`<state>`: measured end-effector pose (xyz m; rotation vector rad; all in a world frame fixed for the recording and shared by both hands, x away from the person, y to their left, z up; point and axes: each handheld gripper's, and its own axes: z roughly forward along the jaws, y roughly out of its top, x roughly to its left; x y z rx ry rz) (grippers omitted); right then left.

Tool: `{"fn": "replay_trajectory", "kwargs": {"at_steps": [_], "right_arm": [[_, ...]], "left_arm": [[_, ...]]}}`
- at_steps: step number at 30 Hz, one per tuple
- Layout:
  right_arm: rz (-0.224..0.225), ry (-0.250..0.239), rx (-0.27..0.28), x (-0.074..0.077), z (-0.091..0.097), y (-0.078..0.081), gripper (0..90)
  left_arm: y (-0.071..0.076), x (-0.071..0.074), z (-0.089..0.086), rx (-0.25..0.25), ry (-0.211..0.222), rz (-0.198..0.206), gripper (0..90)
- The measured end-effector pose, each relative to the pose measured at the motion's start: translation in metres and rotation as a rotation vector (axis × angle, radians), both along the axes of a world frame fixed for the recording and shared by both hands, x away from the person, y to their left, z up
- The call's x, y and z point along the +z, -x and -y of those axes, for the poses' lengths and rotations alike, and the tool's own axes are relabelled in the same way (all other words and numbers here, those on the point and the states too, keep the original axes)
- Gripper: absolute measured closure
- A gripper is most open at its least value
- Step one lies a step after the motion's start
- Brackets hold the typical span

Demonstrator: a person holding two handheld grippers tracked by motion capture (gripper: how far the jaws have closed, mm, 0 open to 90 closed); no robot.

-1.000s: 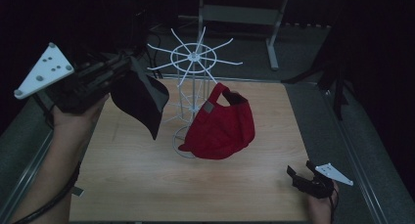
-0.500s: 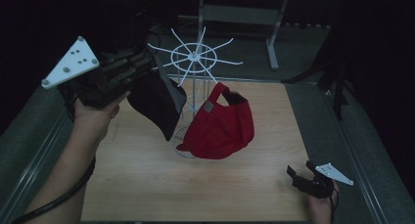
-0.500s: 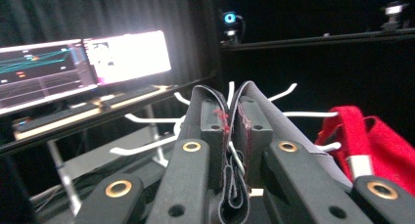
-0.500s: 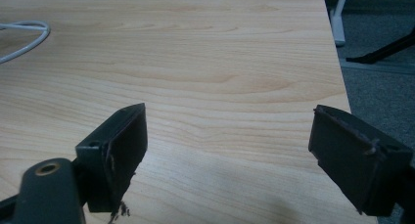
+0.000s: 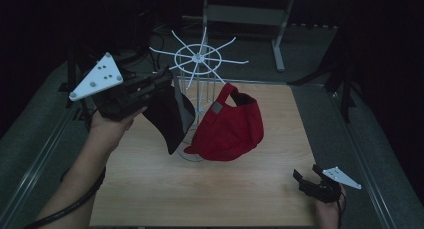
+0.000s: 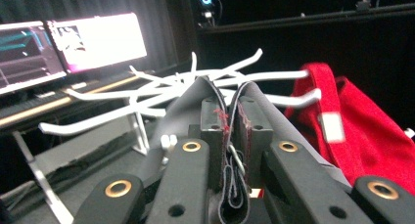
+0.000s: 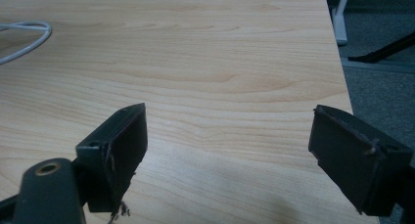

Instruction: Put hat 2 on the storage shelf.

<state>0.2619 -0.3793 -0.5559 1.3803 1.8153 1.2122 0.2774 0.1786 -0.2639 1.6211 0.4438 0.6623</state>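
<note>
- My right gripper point(image 5: 311, 180) rests wide open over the table's point(image 5: 240, 189) near corner, holding nothing.
- My left gripper point(image 6: 230, 136) is clamped on the black cap point(image 5: 167, 116), holding it against the white rack point(image 5: 200, 59).
- A red cap point(image 5: 232, 126) hangs beside it.

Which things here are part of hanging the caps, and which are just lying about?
In the job:
- black cap, clamped in the left hand-held gripper
- white wire rack
- red cap, hanging on the rack

Just about:
- right hand-held gripper, open over the bare table
- monitors behind
</note>
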Motion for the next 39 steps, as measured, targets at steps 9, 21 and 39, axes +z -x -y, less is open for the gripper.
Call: {"fn": "replay_trajectory", "kwargs": {"at_steps": [9,21,39], "right_arm": [[0.000,-0.003,0.001,0.000,0.000,0.000,14.4],[0.000,-0.011,0.002,0.000,0.001,0.000,14.4],[0.003,-0.010,0.005,0.000,0.001,0.000,14.4]], "left_arm": [[0.000,-0.023,-0.006,-0.001,0.008,-0.024,83.3],[0.005,-0.035,-0.010,-0.025,0.021,-0.041,66.6],[0.019,-0.060,-0.020,0.008,0.058,-0.057,55.3]]}}
